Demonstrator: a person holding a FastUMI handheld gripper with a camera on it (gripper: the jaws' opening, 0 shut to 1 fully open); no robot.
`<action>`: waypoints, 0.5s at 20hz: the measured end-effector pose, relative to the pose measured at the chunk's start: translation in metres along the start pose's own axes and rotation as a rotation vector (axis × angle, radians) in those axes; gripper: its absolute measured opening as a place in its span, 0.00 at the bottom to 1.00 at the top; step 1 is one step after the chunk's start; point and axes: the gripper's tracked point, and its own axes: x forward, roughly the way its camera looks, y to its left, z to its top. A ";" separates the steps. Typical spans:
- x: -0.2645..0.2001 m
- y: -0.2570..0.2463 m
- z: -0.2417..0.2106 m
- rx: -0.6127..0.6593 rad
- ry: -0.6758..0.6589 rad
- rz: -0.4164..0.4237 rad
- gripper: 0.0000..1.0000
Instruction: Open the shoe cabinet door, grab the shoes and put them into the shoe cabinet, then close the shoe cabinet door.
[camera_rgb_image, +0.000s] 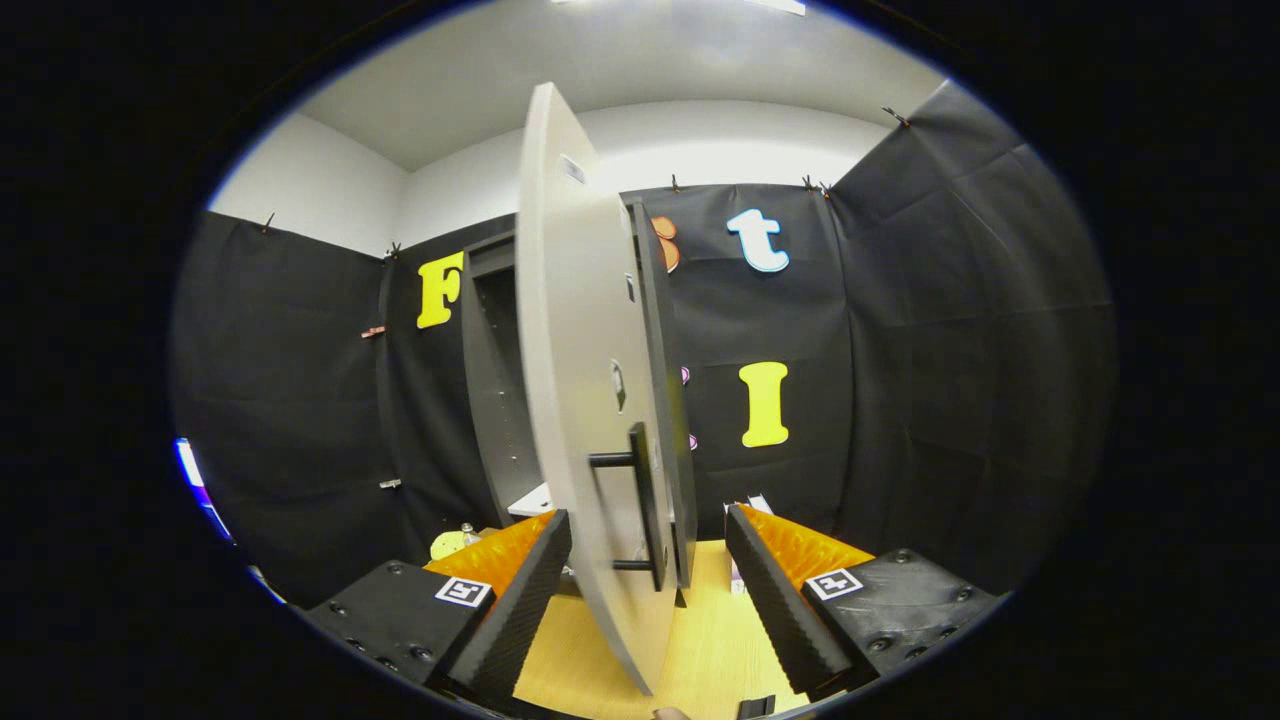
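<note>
Gripper (648, 590) spread around flat grey door (575, 400).

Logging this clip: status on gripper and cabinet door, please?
Gripper open, fingers straddling the door's edge, not pressing. Pale grey shoe cabinet door swung open, black bar handle between the fingers. Dark cabinet interior beyond. Nothing blocking.

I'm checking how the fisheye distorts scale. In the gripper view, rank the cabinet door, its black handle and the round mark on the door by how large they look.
1. Cabinet door, edge-on between the open gripper fingers; nearness inflates it.
2. Black handle.
3. Round mark.
</note>
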 end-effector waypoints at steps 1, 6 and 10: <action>0.004 -0.006 0.000 0.003 0.002 0.000 0.98; 0.025 -0.005 -0.009 0.001 0.023 0.042 0.98; 0.032 0.006 -0.010 -0.009 0.013 0.065 0.98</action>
